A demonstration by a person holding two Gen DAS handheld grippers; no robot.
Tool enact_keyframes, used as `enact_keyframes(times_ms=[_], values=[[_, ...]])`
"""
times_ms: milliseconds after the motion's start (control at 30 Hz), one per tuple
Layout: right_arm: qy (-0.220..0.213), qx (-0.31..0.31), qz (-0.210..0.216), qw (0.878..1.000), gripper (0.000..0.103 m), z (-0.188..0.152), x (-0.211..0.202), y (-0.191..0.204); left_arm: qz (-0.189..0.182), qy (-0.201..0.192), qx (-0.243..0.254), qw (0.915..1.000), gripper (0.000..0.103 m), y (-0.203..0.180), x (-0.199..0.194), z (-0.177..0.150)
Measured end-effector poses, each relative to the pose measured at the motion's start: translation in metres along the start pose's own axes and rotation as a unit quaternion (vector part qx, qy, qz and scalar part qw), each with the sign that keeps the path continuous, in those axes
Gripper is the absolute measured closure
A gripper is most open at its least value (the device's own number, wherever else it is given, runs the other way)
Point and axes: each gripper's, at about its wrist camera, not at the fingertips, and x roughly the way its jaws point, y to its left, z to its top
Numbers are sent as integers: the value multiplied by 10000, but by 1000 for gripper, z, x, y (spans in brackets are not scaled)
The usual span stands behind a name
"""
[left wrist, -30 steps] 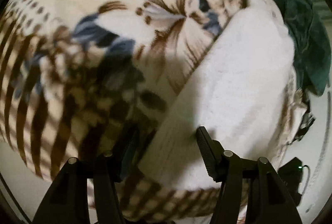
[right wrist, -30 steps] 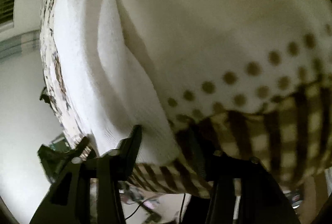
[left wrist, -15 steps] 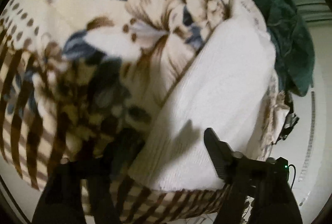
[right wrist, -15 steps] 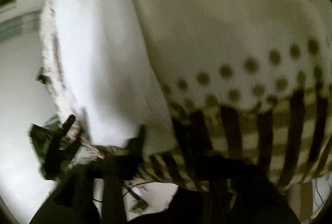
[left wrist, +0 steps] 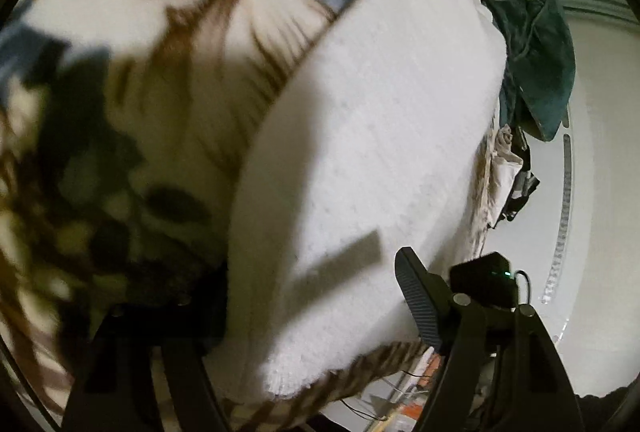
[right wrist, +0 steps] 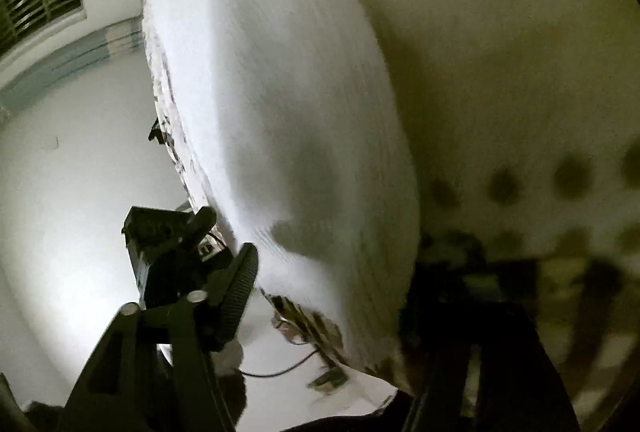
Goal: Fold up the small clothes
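Nearest the left wrist camera, the left gripper stands with its jaws wide apart, one ribbed finger bare and in the open air to the right, the other lost in shadow on the far side of the cloth; nothing is pinched. The right gripper is likewise spread wide, its ribbed finger clear on the left and its mate dark and blurred to the right. Between each pair of fingers lies the near end of the white garment, a thick knitted piece already doubled into a long band. I judge that both claws straddle that near end so as to grasp it at two places and carry the end over for another fold. The band rests on the floral blanket, close along the blanket's right edge as the left camera sees it. Its long axis runs away from the grippers, near end at the blanket's striped border, far end pointing toward the dark green cloth heaped beyond. Farthest off is the pale floor.
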Motion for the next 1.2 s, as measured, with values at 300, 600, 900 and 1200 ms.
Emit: enact_keyframes(times_ms=[300,600,900,1200], values=[[-364,243,-88,9990,88,-13,-9,17,25,-380,-162,9991,91,-18,-15,-11],[-702,49,-396,9967,89,-15,-52,82,-79,-731,109,9972,91,-74,-48,7],[-1536,-823,-1666,9705,90,36,-117,175,914,-990,1180,9838,91,-172,-46,63],[-2083,-1318,-2712,9304,91,103,-160,247,1329,-1091,1709,9702,91,-224,-37,128]])
